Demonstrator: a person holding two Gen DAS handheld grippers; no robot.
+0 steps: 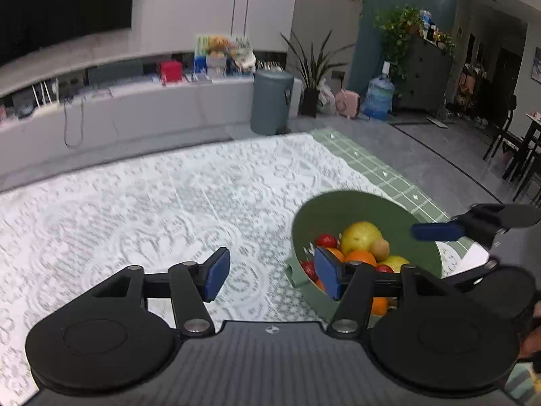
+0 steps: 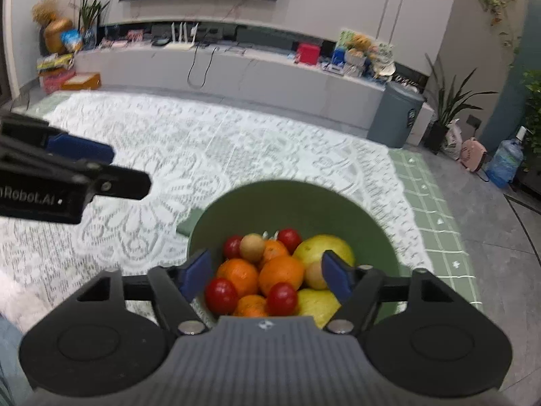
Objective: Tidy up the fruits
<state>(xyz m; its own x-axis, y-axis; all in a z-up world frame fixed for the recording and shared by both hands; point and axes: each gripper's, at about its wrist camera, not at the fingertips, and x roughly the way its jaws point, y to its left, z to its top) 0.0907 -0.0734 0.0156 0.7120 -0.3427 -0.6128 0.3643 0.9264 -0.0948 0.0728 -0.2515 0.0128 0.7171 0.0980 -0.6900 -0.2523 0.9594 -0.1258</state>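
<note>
A green bowl (image 2: 287, 199) stands on the white lace tablecloth (image 2: 209, 155). It holds oranges (image 2: 282, 274), red tomatoes (image 2: 221, 294), yellow-green pears (image 2: 324, 250) and small tan fruits (image 2: 252, 247). My right gripper (image 2: 267, 274) is open and empty, hovering right above the fruit. My left gripper (image 1: 272, 275) is open and empty, just left of the bowl (image 1: 338, 209); its right finger overlaps the bowl's rim. The right gripper's blue pad (image 1: 436, 231) shows over the bowl's far side.
A green checked cloth (image 2: 436, 223) lies under the lace at the table's right edge. A folded green piece (image 2: 189, 225) lies by the bowl's left side. Beyond the table are a low TV cabinet (image 2: 236, 71), a grey bin (image 2: 394, 115) and plants.
</note>
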